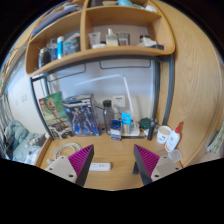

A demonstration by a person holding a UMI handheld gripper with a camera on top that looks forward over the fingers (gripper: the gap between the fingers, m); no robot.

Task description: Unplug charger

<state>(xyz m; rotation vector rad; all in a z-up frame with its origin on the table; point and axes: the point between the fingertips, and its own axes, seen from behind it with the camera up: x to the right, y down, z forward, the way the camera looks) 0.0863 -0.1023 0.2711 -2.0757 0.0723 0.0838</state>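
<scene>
My gripper (112,166) is open, its two magenta pads (84,158) spread wide above a wooden desk (112,150). A small white charger-like block (100,167) lies flat on the desk between the fingers, nearer the left one, with gaps on both sides. A white cable (66,150) coils on the desk to the left of the left finger. A white wall outlet plate (119,101) sits on the wall beyond the desk.
Boxes with printed covers (62,113) stand at the back left. A blue bottle (127,118), a cup (146,126) and white containers (166,136) stand at the back right. A wooden shelf (100,52) with bottles and boxes hangs above.
</scene>
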